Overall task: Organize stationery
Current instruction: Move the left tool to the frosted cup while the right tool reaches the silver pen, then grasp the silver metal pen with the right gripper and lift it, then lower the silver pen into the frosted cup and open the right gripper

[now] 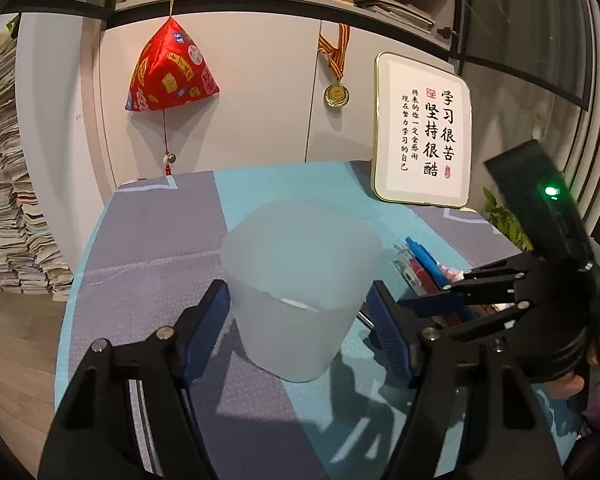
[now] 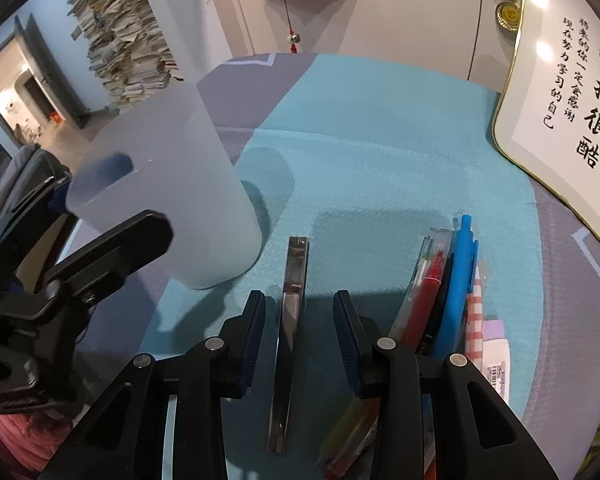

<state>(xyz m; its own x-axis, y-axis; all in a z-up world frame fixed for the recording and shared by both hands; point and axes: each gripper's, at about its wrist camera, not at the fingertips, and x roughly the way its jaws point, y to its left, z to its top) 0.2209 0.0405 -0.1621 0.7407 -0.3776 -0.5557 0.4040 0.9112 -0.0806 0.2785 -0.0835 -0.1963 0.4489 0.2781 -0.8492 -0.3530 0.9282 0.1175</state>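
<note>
Only right wrist view shows metal ruler (image 2: 290, 320) between parted right gripper (image 2: 300, 312); left gripper (image 1: 300, 312) clamps cup (image 1: 300, 280).

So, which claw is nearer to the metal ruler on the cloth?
Right. The right claw straddles the metal ruler, pads apart from it on both sides. The left claw is off to the side, closed on the frosted cup.

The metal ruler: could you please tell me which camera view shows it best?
The right wrist view: the ruler lies lengthwise on the cloth between the right gripper's fingers, nearly all in sight. The left wrist view shows only a sliver beside the cup.
</note>
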